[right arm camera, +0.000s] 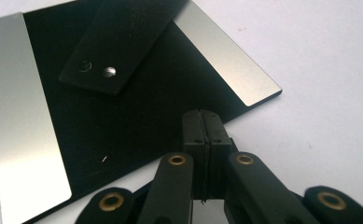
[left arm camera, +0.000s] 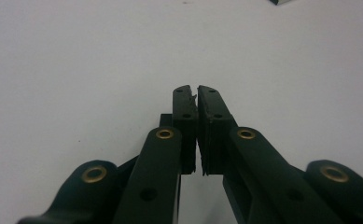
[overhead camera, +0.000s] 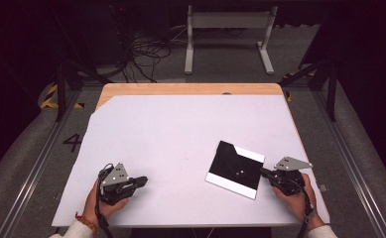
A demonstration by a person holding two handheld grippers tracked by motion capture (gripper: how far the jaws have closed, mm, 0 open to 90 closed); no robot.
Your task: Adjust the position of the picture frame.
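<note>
— Where the white sheet [overhead camera: 180, 144] covers the table [overhead camera: 190, 89], spotted: a flat black-and-silver pouch [overhead camera: 235, 169], lying right of centre, toward the near edge.
— Flap?
— Black flap [right arm camera: 118, 42] folded down over the pouch's dark middle, two small studs near its tip, silver bands along two opposite sides.
— And the right gripper [overhead camera: 266, 173]?
— Jaws pressed fully together, nothing between them. Tips at the pouch's right edge, over its black part; touching or just above, cannot tell.
— Left gripper [overhead camera: 142, 181]?
— Jaws all but closed, only a thin slit between the pads, empty. Resting low over bare white sheet, well apart from the pouch, pointing toward it.
</note>
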